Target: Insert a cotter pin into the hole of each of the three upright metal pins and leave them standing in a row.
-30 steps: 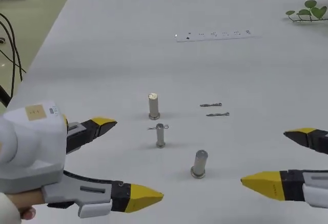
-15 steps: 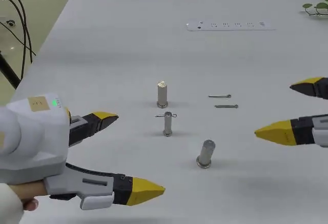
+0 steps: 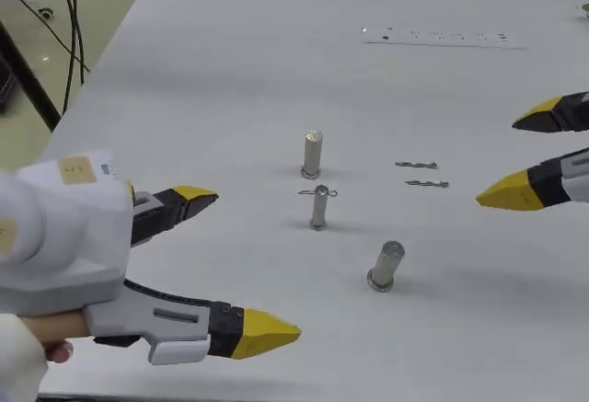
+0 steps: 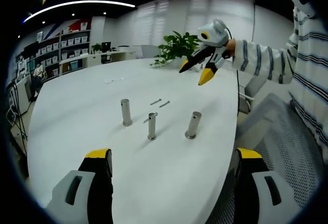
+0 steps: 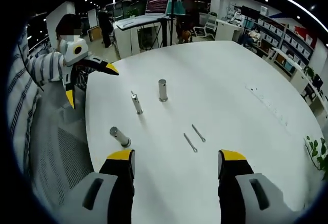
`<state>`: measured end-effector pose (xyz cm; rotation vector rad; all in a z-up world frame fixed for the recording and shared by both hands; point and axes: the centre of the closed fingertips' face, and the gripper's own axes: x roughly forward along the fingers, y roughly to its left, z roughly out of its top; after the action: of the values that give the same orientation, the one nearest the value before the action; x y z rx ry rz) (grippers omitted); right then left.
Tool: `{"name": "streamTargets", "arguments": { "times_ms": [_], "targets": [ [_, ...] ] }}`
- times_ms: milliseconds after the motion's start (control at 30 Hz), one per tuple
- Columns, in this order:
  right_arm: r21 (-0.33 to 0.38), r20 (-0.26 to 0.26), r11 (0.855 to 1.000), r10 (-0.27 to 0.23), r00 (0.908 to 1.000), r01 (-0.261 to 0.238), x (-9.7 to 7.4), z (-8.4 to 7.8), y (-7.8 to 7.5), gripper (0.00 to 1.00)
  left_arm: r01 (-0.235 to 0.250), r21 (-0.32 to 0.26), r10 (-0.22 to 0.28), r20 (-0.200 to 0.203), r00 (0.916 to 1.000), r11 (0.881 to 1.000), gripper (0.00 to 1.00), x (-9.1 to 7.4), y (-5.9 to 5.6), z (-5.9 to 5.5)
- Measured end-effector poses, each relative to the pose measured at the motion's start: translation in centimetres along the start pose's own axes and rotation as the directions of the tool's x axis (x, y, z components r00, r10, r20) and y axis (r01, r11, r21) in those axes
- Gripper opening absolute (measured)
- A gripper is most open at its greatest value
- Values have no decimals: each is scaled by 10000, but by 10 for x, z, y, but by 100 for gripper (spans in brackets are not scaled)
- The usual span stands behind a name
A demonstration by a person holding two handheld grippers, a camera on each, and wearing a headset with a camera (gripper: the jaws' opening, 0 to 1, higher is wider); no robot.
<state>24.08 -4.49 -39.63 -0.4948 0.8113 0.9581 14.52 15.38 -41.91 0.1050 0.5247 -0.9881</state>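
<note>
Plain pale grey-white tabletop (image 3: 230, 71). The three metal pins (image 3: 319, 207) are shiny silver-grey, and the two loose cotter pins (image 3: 416, 165) are the same silver. The left gripper (image 3: 248, 265) and right gripper (image 3: 498, 162) each have bright yellow tips, black behind them, then white and light grey bodies. Near the tabletop's far edge, a power strip (image 3: 442, 38) is white with small dark marks. In the left gripper view, the person's sleeve (image 4: 256, 60) is white with thin dark stripes, and a plant (image 4: 177, 47) is green.

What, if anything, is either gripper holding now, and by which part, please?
Nothing is held: the left gripper and the right gripper are both open, and two loose cotter pins lie on the table.
</note>
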Motion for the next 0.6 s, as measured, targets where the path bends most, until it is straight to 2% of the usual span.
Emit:
{"name": "streamTargets", "arguments": {
  "times_ms": [100,233,333,467,600],
  "targets": [
    [-655,-374,9976,205,9991,-229,8,1,0,60,-49,-76,50,16,10000,10000,99,-2,-1,-2],
    [-1078,-844,9901,808,9932,-897,20,0,9,44,-158,-189,159,64,9999,9997,99,-6,0,-4],
    [-1583,-1279,9799,1011,9866,-1210,28,-4,12,43,-317,-345,322,142,9994,9989,99,-9,3,-4],
    [-1845,-1546,9722,1161,9811,-1441,41,-6,9,40,-382,-430,392,228,9990,9983,99,-12,3,-3],
    [-2009,-1804,9641,1378,9739,-1737,50,-6,6,37,-323,-605,333,149,9993,9976,99,-12,1,-5]
  ]
}}
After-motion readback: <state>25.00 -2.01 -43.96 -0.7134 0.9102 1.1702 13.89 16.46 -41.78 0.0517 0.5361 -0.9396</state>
